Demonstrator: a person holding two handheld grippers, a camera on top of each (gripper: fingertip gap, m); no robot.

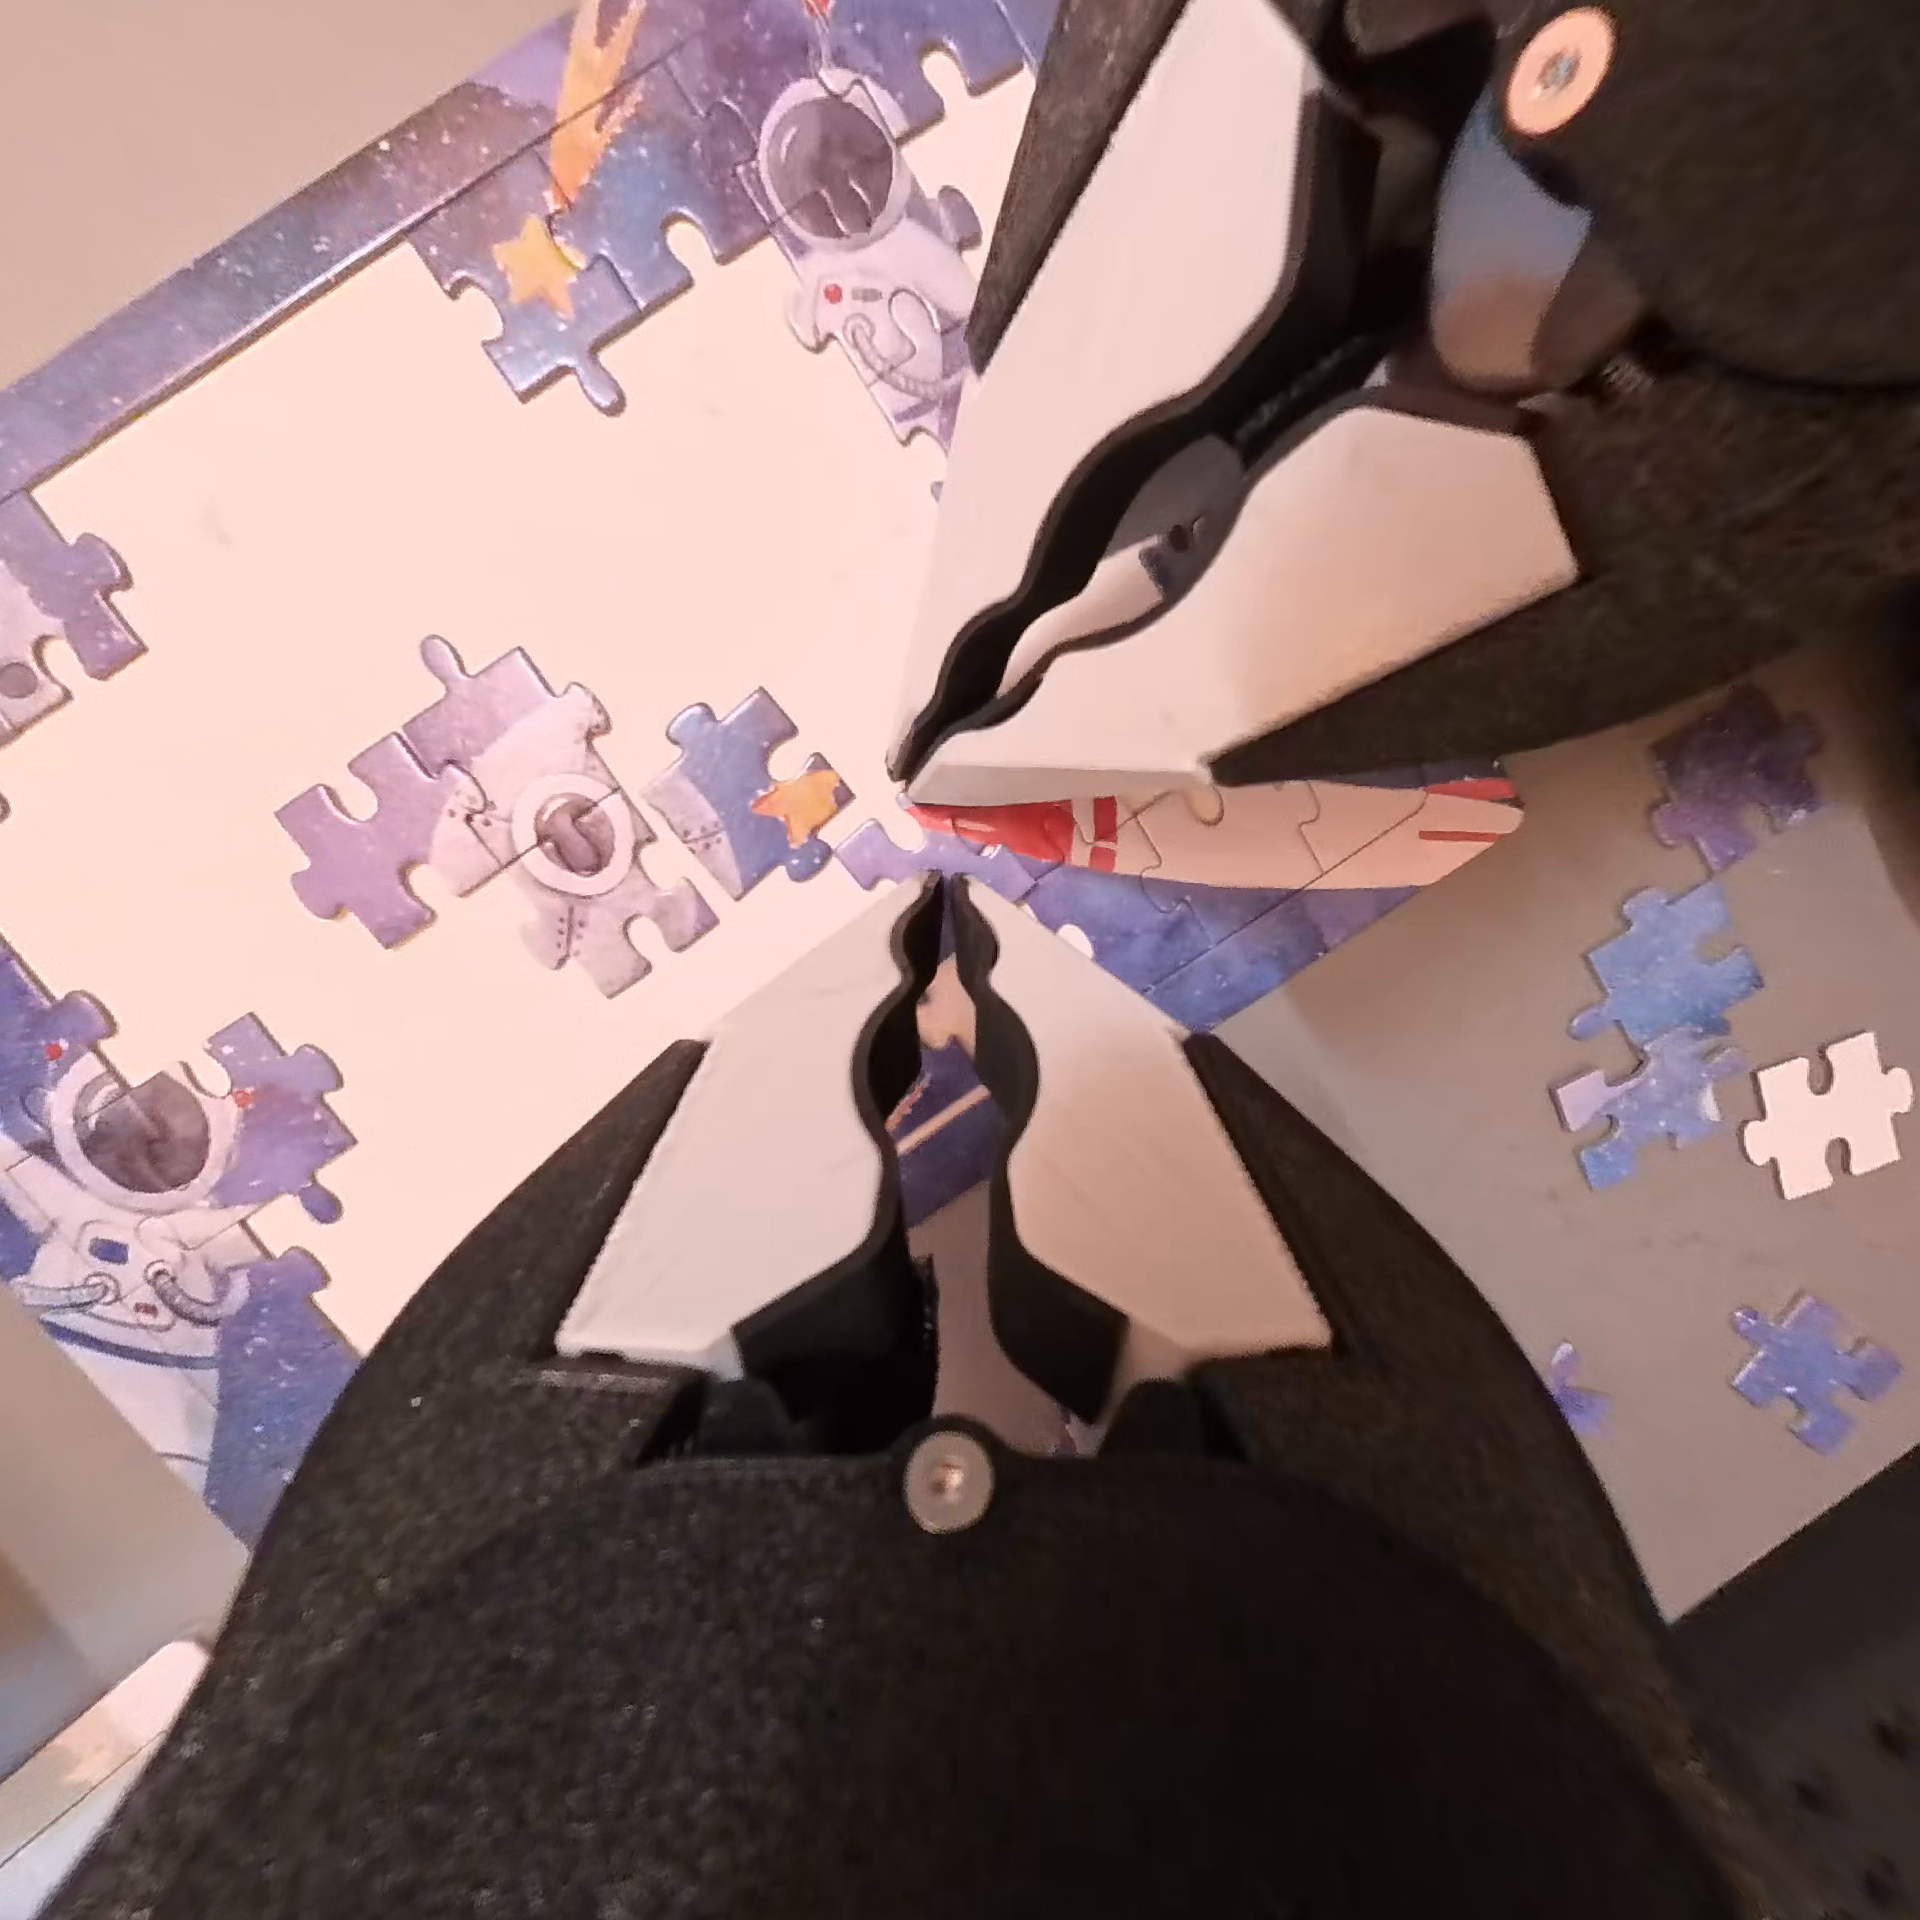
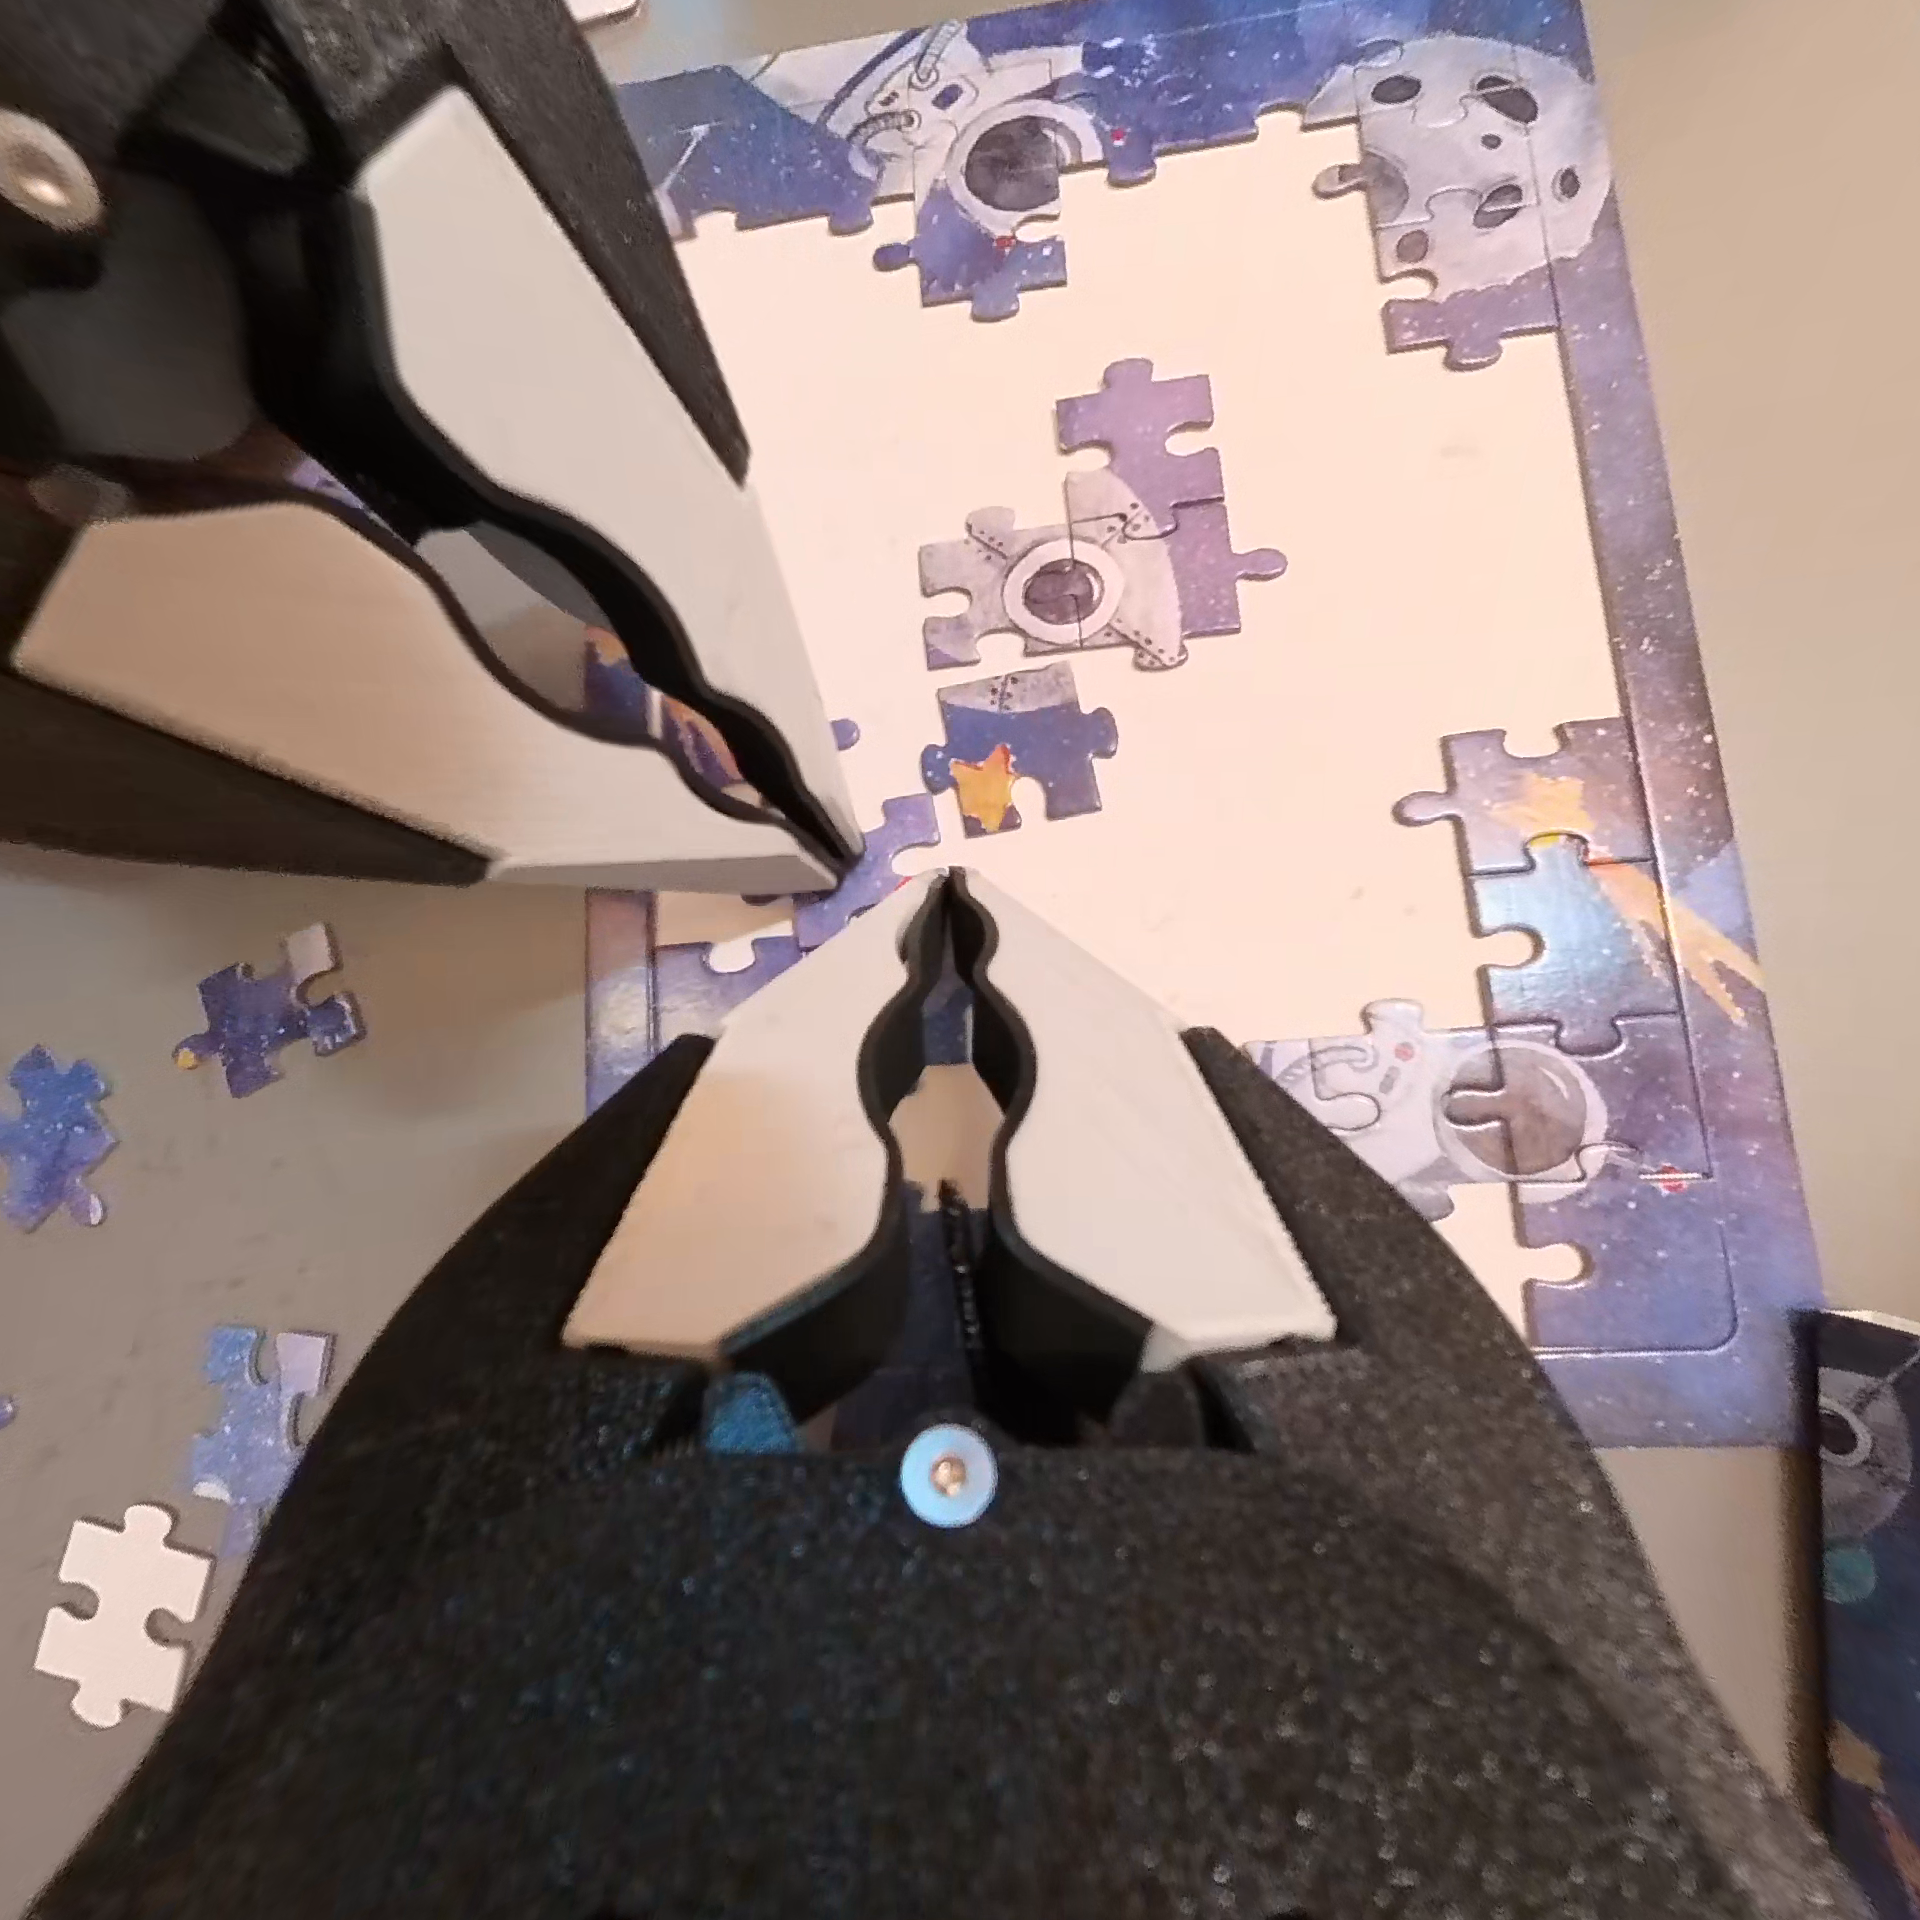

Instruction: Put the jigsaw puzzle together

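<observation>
The puzzle tray (image 1: pixel 468 520) has a white base and a blue starry frame, with pieces joined along its edges; it also shows in the right wrist view (image 2: pixel 1299 644). A small purple piece (image 1: pixel 881 850) lies beside the red and white rocket section (image 1: pixel 1247 821). My left gripper (image 1: pixel 943 894) is shut, its tip on this piece. My right gripper (image 1: pixel 906 774) is shut too, its tip touching the same piece (image 2: pixel 902 831). In the right wrist view my right gripper (image 2: pixel 951 883) and left gripper (image 2: pixel 840 844) meet there. A star piece (image 2: pixel 1023 758) lies loose just beyond.
A joined cluster with a round porthole (image 2: pixel 1101 561) lies loose mid-tray. Several loose blue pieces (image 1: pixel 1662 977) and a face-down white piece (image 1: pixel 1829 1127) lie on the grey table beside the tray. A dark picture card (image 2: pixel 1860 1507) sits at the tray's near corner. Left and right tips are no more than a few centimetres apart. The dark picture card (image 2: pixel 1860 1507) is about 15 cm from my right fingertips.
</observation>
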